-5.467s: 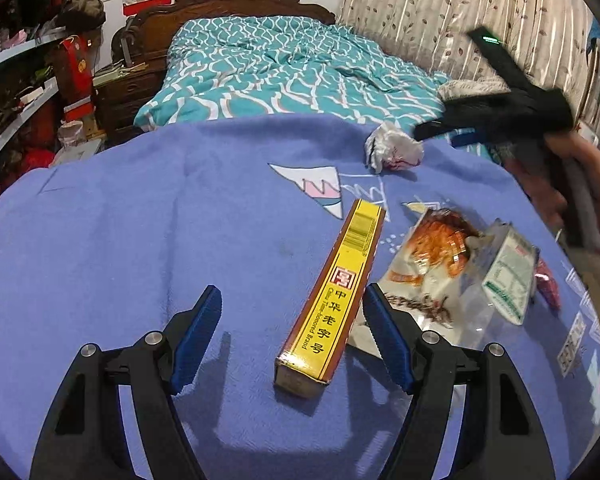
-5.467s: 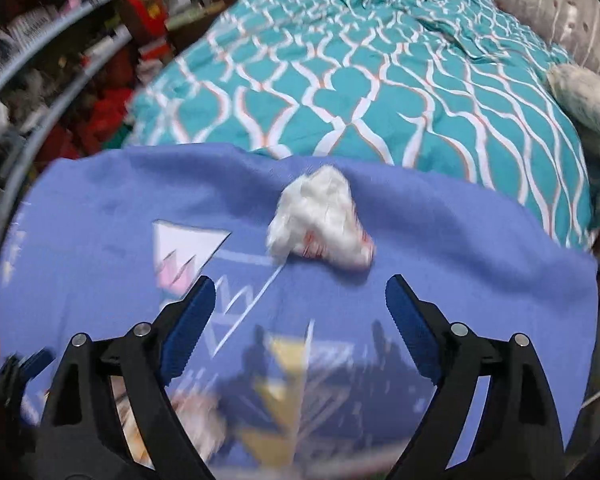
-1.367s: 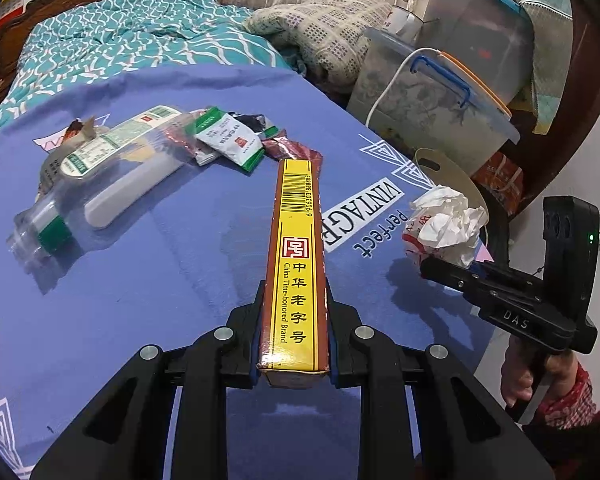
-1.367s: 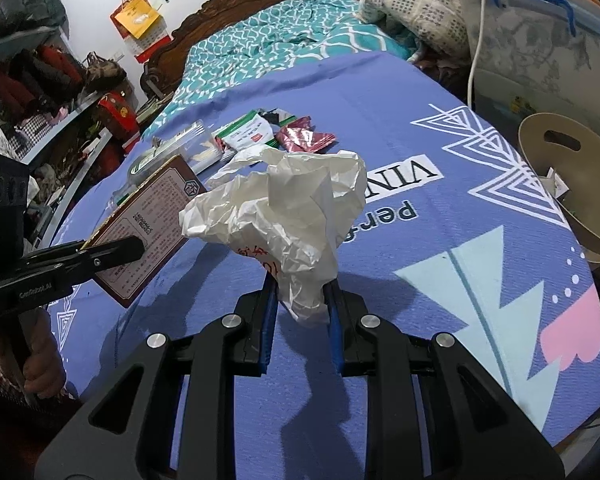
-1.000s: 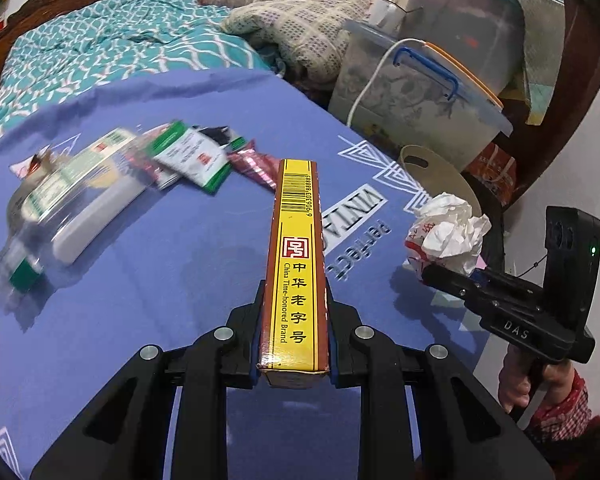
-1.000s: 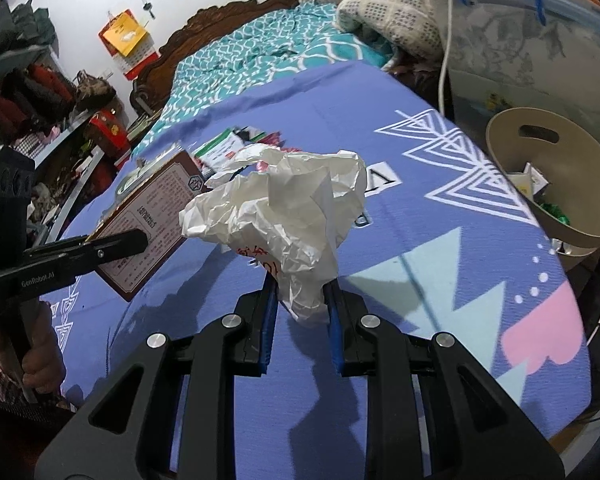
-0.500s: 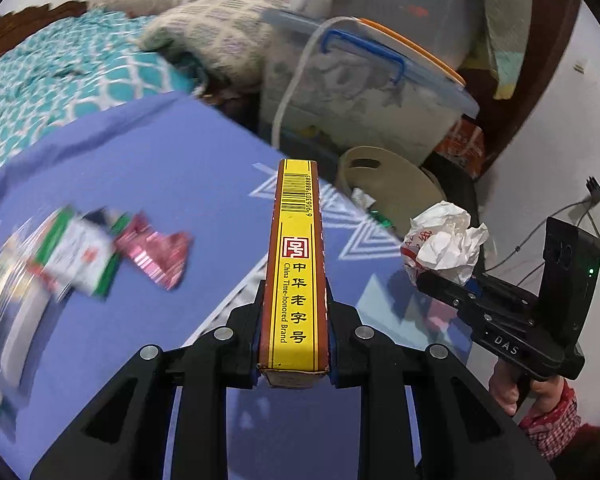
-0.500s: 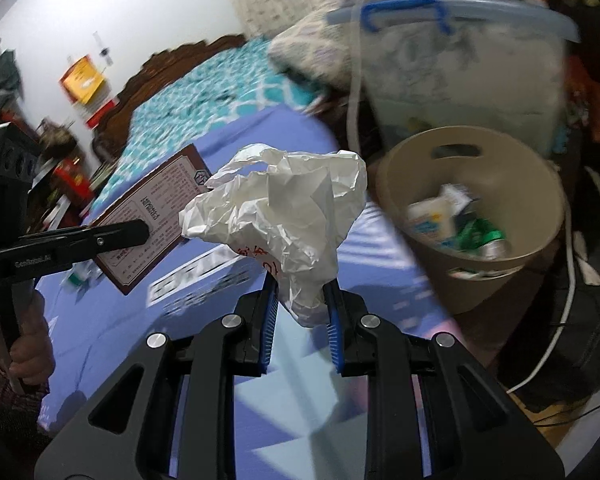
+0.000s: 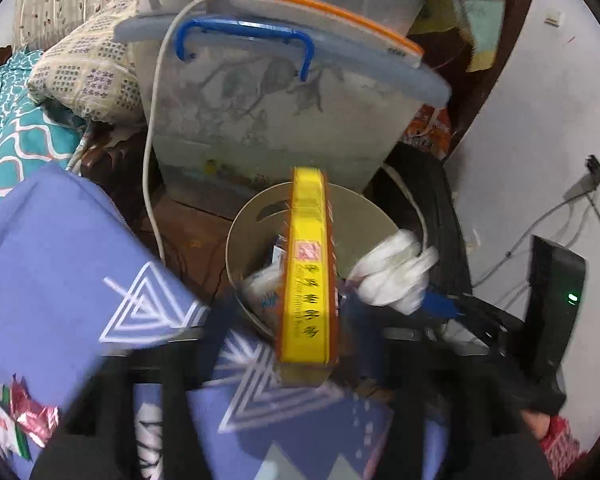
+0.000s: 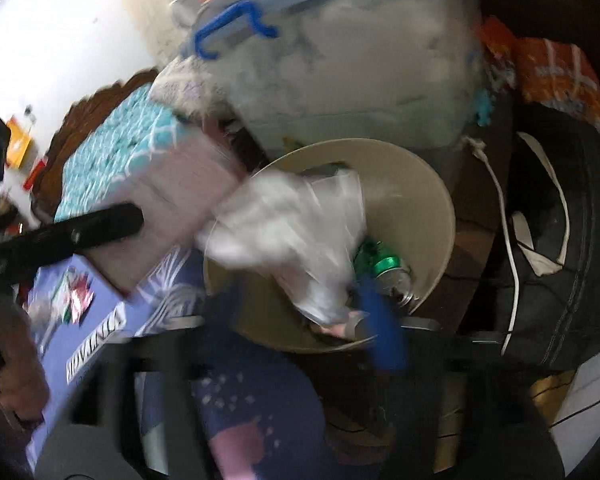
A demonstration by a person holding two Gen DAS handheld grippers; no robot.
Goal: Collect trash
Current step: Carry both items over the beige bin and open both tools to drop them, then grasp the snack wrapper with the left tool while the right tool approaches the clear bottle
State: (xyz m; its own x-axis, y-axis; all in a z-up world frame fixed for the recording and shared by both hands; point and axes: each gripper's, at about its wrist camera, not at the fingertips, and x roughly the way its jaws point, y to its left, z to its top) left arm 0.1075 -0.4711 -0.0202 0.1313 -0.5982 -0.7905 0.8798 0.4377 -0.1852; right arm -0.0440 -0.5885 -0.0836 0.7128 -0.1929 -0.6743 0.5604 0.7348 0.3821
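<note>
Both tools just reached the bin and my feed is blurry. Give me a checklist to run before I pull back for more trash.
1. Left tool open: ok, its jaws have just been opening, with the box between them.
2. Right tool open: ok, its jaws have just been opening, with the paper wad between them.
3. Box clear of the left tool and in the bin: cannot tell, too blurred; it points into the bin.
4. Wad over the bin's mouth: ok.
5. Wad free of the right tool's pads: cannot tell, blurred.
6. More trash to collect: ok, wrappers lie on the blue cloth.
</note>
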